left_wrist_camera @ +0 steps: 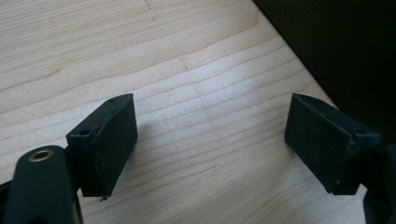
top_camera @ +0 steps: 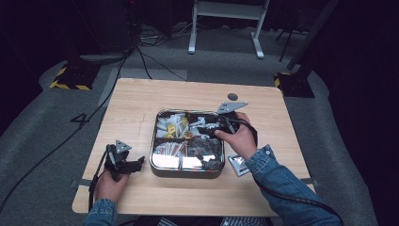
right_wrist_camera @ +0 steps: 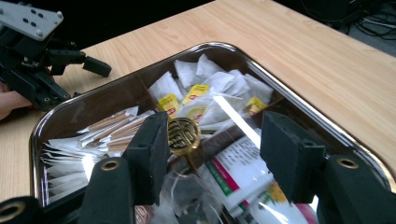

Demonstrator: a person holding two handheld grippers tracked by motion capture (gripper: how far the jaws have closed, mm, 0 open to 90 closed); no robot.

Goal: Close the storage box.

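Observation:
A shiny metal tray [top_camera: 186,173] with four compartments sits mid-table. It holds tea bags with yellow tags [right_wrist_camera: 196,95], paper sticks [right_wrist_camera: 112,123] and printed sachets [right_wrist_camera: 236,168], around a gold round knob [right_wrist_camera: 183,135] at its centre. My right gripper [top_camera: 203,126] hovers over the tray's far right compartment. Its jaws stand wide apart in the right gripper view [right_wrist_camera: 215,126], with nothing pinched; the knob lies beside the left jaw. My left gripper [top_camera: 134,165] rests low on the table left of the tray, open over bare wood [left_wrist_camera: 210,112].
A small foil packet [top_camera: 238,165] lies on the table right of the tray, under the right wrist. A dark round spot [top_camera: 232,96] marks the far table area. The table's left edge [left_wrist_camera: 299,70] runs close to the left gripper. Cables trail off the front.

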